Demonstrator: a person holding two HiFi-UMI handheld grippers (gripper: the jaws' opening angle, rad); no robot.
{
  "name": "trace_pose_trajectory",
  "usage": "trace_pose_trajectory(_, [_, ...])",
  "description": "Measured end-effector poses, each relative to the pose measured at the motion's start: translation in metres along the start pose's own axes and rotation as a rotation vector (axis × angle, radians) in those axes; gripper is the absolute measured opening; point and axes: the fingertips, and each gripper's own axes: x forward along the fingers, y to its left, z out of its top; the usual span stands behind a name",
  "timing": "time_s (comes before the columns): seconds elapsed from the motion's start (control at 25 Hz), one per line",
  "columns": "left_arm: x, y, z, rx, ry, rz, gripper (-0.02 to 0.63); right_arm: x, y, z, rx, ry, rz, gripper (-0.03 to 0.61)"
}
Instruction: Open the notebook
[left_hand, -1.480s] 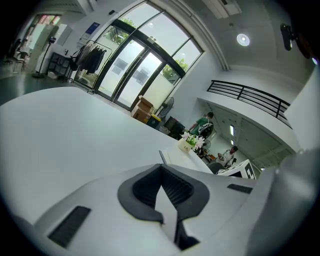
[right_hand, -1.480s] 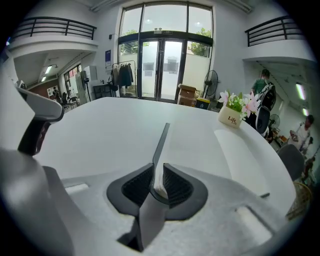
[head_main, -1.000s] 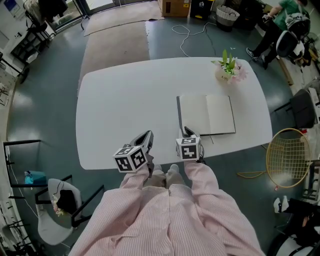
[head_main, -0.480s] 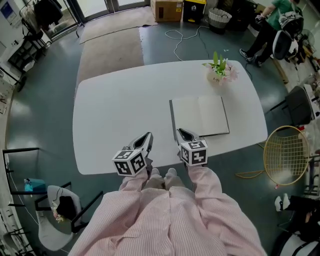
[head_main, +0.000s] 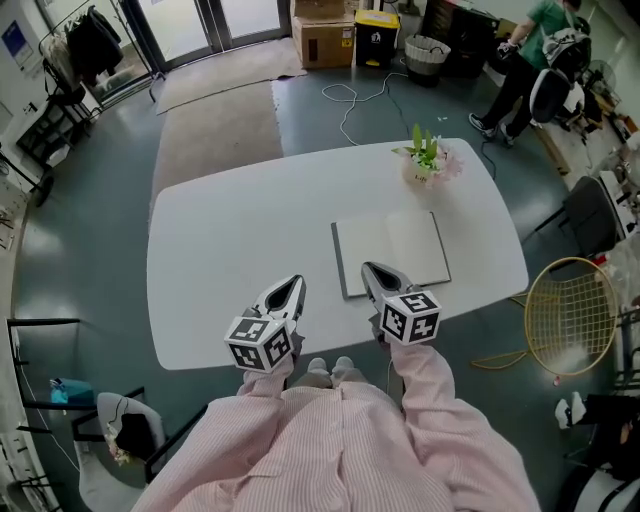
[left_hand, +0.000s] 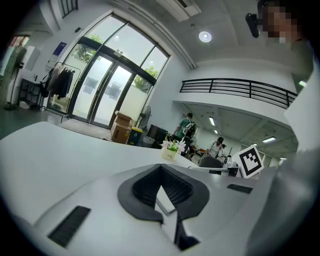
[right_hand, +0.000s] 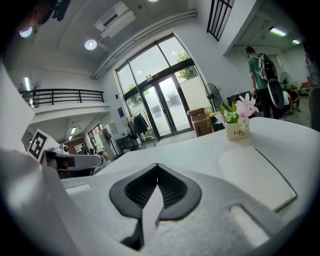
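The notebook (head_main: 390, 250) lies open on the white worktop (head_main: 230, 230). The 2 claws, left claw (head_main: 288, 288) and right claw (head_main: 375, 272), are closed and empty, near its front edge.

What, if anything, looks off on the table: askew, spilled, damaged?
Nothing stands out. The notebook lies open and flat on the white table, and the flower pot stands upright beyond it. No spill or damage shows.

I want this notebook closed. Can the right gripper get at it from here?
Probably yes: the right gripper hovers beside the open notebook, at its near left corner, nothing between. Its jaws have just closed, empty; they'd reopen first.
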Motion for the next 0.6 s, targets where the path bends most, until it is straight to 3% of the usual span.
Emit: trace_pose_trajectory(0.6, [-0.011,-0.002,0.050,0.131,-0.121,0.007,-0.002,-0.039,-0.009,0.054,0.048,-0.181,0.037,0.006])
